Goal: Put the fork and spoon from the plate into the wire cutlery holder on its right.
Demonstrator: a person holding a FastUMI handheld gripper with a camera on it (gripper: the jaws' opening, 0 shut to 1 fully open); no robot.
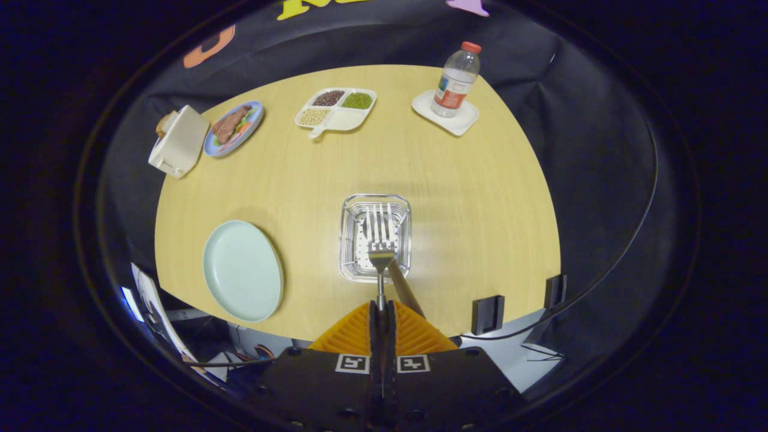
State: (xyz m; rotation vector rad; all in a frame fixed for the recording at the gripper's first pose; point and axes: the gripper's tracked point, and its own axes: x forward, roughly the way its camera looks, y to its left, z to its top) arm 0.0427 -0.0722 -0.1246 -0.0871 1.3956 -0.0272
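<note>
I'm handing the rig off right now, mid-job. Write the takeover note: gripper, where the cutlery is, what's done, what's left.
Gripper: shut on the fork by its handle, tines pointing ahead over the wire cutlery holder.
Spoon: already in the holder, handle leaning out toward the fingers.
Plate: left of the holder, no cutlery on it.
Done: spoon placed, fork lifted.
Left: lower the fork into the holder and release.
</note>
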